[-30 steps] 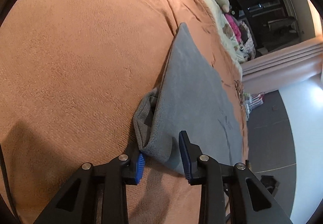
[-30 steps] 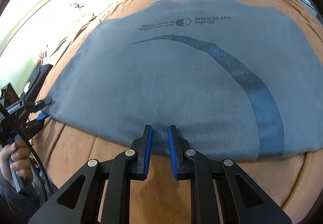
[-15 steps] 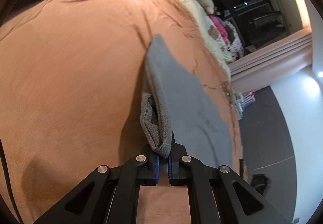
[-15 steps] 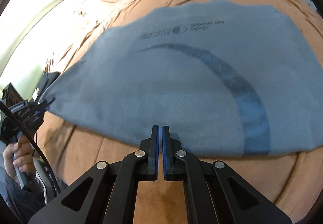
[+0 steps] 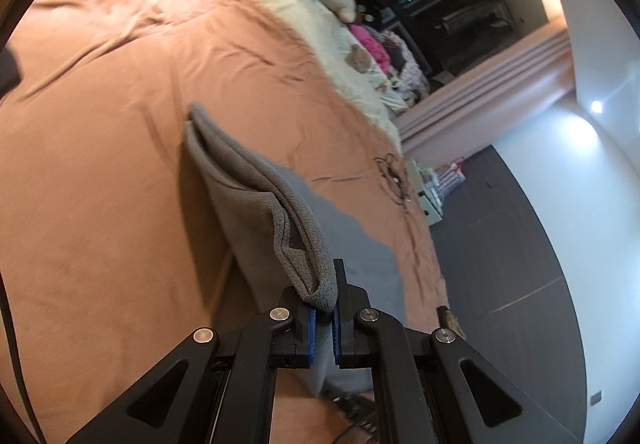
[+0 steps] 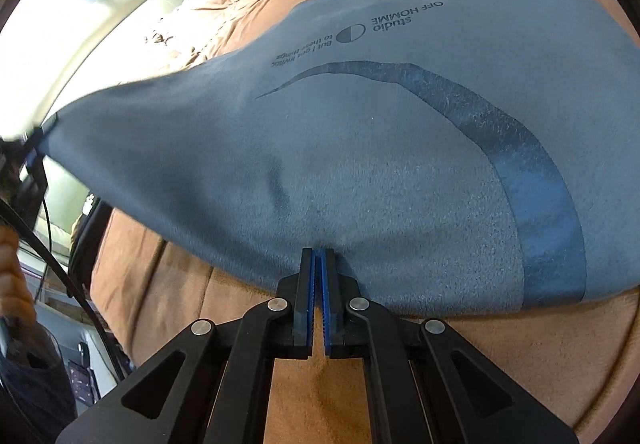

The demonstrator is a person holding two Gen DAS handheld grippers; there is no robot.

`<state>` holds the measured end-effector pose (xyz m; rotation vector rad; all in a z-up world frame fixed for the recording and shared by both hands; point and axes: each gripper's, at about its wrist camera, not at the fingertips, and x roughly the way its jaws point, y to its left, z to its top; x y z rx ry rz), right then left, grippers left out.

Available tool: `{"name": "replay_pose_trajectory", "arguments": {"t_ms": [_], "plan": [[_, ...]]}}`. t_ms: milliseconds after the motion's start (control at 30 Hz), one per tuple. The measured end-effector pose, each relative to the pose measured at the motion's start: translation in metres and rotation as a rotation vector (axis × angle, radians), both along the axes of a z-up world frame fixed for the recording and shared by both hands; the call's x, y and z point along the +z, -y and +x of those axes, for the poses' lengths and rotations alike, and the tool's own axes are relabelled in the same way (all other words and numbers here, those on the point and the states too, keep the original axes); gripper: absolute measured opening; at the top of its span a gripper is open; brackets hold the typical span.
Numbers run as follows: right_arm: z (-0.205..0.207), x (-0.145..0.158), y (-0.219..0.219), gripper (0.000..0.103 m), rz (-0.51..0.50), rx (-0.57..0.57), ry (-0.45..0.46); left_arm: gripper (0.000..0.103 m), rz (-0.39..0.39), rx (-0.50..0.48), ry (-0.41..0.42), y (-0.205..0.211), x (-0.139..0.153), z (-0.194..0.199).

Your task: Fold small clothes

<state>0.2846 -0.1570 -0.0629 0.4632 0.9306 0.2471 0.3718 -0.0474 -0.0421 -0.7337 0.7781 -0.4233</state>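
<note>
Grey fleece is bunching between my left gripper's [image 5: 325,318] blue pads: its jaws are pinched tight on a corner of the grey T-shirt [image 6: 360,164], and that corner is hanging lifted off the brown bedspread [image 5: 100,184] with the cloth sloping down from it. My right gripper [image 6: 319,284] is closing just as tightly on the near hem, about midway along, with a small pucker of fabric rising at the tips. The rest of the shirt is lying printed side up on the bed, its curved dark stripe and lettering showing.

I am judging this as the start of the first fold: both edges are being gripped and the near side is being raised. Next I am needing to carry both grips up and across together, keeping the hem taut between them so it is not sagging, and lay it toward the far edge.

Beyond the shirt the bedspread is lying open toward the cream bedding [image 5: 280,4], giving room for the swing. On the right-gripper side the bed edge is sitting close, with dark floor [image 5: 520,244] beyond.
</note>
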Motion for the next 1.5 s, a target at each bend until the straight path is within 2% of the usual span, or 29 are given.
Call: {"name": "replay_pose_trajectory", "arguments": {"t_ms": [233,367,533,733,1100,1167,1200,1233,1433,1467,1500], "plan": [[-0.014,0.022,0.036,0.000,0.025,-0.027,0.061,0.005,0.035,-0.064,0.047,0.049,0.037,0.019],[-0.032,0.037,0.061,0.000,0.002,-0.048,0.113,0.005,0.050,-0.109,0.064,0.078,0.048,0.027],[-0.048,0.046,0.083,0.000,-0.015,-0.065,0.132,0.005,0.058,-0.170,0.075,0.115,0.054,0.031],[-0.073,0.053,0.104,0.000,-0.029,-0.109,0.132,0.005,0.074,-0.265,0.070,0.163,0.052,0.030],[-0.107,0.048,0.136,0.002,-0.046,-0.208,0.085,0.005,0.111,-0.404,0.032,0.238,0.023,0.025],[-0.113,0.050,0.142,0.020,-0.044,-0.218,0.083,0.005,0.121,-0.436,0.022,0.253,0.016,0.022],[-0.116,0.051,0.144,0.049,-0.046,-0.227,0.086,0.005,0.124,-0.445,0.018,0.258,0.013,0.021],[-0.124,0.053,0.147,0.067,-0.051,-0.241,0.100,0.005,0.128,-0.458,0.012,0.266,0.009,0.020],[-0.144,0.060,0.153,0.068,-0.072,-0.249,0.125,0.006,0.159,-0.529,-0.042,0.304,-0.022,0.007],[-0.146,0.060,0.154,0.068,-0.075,-0.248,0.123,0.010,0.194,-0.550,-0.058,0.312,-0.029,0.005],[-0.148,0.060,0.154,0.068,-0.068,-0.245,0.120,0.022,0.207,-0.562,-0.072,0.316,-0.032,0.005]]}}
